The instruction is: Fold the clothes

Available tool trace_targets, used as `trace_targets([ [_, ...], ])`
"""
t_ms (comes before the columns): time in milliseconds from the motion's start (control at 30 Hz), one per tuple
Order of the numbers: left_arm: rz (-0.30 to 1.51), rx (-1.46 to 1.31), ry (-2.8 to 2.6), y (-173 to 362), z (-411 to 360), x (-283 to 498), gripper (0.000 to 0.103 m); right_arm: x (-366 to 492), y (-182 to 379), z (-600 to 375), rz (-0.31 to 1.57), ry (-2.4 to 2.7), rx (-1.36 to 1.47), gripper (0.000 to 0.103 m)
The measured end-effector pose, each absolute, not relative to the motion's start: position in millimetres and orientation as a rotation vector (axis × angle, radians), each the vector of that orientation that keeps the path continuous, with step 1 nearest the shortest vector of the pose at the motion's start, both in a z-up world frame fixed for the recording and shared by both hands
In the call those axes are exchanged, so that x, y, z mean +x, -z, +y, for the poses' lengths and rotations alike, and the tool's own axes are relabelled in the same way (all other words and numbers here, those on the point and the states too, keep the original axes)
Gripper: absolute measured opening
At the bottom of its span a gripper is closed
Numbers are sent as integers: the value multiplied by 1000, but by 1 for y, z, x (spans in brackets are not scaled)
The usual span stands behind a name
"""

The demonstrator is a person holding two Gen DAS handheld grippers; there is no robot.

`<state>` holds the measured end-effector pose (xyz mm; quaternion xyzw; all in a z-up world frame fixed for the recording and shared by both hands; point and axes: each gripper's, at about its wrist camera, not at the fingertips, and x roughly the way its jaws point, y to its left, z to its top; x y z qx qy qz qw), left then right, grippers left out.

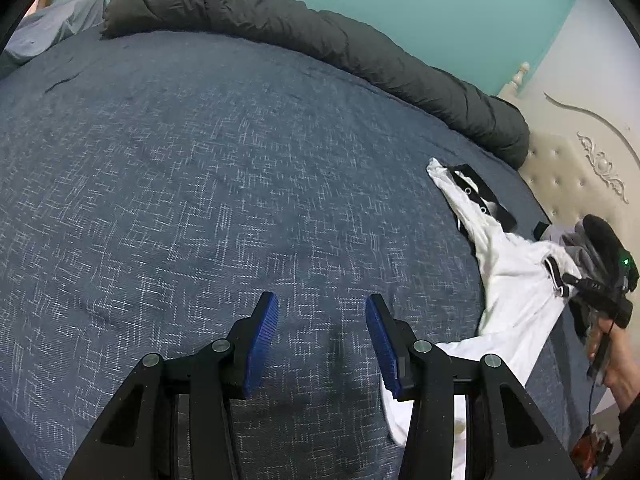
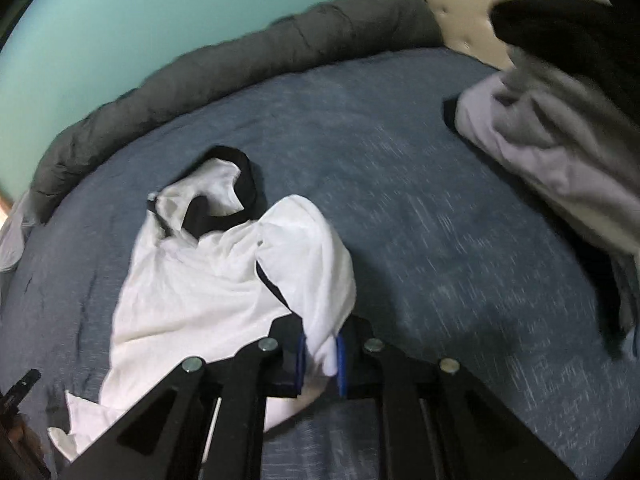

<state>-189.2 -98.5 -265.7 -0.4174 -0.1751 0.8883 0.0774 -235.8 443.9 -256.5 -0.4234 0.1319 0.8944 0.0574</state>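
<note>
Left gripper: we held the left gripper (image 1: 322,340) about half open over the blue bedspread (image 1: 200,184), with nothing between its pads.
Right gripper: our right gripper (image 2: 320,354) was pinched tight on a fold of the white shirt (image 2: 208,280).
Shirt: it lay crumpled on the bedspread, black collar (image 2: 244,184) away from us.
Other clothes: we saw a pile of clothes (image 2: 552,132) on the right, apart from the shirt.
</note>
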Motion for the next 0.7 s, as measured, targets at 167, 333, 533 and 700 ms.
trace_targets([
  [167, -497, -1258, -2643, 269, -91, -192, 50, -237, 265, 424, 491, -2780, -1267, 11],
  [333, -475, -1253, -2605, 263, -80, -196, 50, -234, 271, 401, 585, -2859, -1215, 14],
  [533, -428, -1280, -2530, 252, -45, -242, 52, -218, 282, 413, 691, -2837, -1183, 14],
  [700, -425, -1331, -2446, 247, -4, -308, 52, -220, 289, 426, 775, -2831, -1140, 14],
])
